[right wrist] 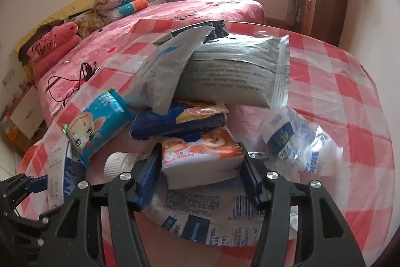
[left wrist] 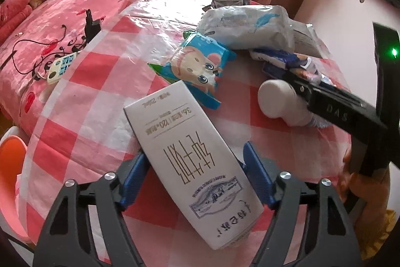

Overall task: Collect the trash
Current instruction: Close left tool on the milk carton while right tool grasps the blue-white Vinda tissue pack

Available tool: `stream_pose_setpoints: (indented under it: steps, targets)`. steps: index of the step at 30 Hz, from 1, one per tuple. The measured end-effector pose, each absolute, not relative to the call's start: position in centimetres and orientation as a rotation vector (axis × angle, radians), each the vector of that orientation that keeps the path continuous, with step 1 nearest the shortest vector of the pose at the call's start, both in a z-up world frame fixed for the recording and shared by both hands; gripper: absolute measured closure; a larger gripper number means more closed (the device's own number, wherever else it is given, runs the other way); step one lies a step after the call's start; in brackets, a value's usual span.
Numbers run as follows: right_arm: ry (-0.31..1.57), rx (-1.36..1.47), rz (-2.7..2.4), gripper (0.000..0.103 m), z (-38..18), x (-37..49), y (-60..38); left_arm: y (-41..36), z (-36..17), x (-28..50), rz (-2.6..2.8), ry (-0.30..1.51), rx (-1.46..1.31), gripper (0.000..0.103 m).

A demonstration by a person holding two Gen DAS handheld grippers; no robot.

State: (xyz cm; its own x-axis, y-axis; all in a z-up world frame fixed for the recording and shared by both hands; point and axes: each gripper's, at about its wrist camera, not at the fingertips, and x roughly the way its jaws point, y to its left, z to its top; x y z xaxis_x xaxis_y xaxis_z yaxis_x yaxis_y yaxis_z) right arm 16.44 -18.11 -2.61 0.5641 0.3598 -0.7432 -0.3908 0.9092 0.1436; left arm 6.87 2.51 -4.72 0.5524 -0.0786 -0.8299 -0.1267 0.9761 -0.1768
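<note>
A white milk carton [left wrist: 190, 162] lies askew on the checked tablecloth [left wrist: 95, 96], and my left gripper [left wrist: 196, 149] is shut on it, blue pads touching both long sides. My right gripper [right wrist: 200, 162] is shut on an orange tissue pack [right wrist: 200, 154] that rests on a clear printed bag [right wrist: 212, 217]. Around them lie a blue cartoon wrapper [left wrist: 197, 66], dark blue packs [right wrist: 180, 121], grey foil bags [right wrist: 232, 76], a white bottle [left wrist: 275, 99] and a crumpled clear bag [right wrist: 295, 142]. In the left wrist view the right gripper's black body [left wrist: 337, 111] reaches over the pile.
The round table stands against a pink bed [left wrist: 50, 16] holding cables and a charger [left wrist: 91, 26]. An orange chair [left wrist: 12, 167] sits at the table's left edge. A wooden cabinet [right wrist: 322, 4] stands by the far wall under a window.
</note>
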Motion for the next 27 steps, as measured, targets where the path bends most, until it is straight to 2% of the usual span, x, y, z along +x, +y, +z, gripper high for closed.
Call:
stream_pose_setpoints:
  steps: [14, 20, 27]
  targets:
    - [0.876, 0.122, 0.442, 0.045, -0.6, 10.1, -20.7, 3.8, -4.5, 4.9, -0.067, 0.974, -0.277, 0.045]
    - [0.889, 0.210, 0.494, 0.047, 0.2, 7.7, -21.9, 3.9, -4.3, 4.1, -0.112, 0.964, -0.272, 0.046]
    - [0.916, 0.173, 0.519, 0.049, -0.7, 4.3, -20.8, 4.3, -4.1, 3.0, -0.128, 0.935, -0.234, 0.046]
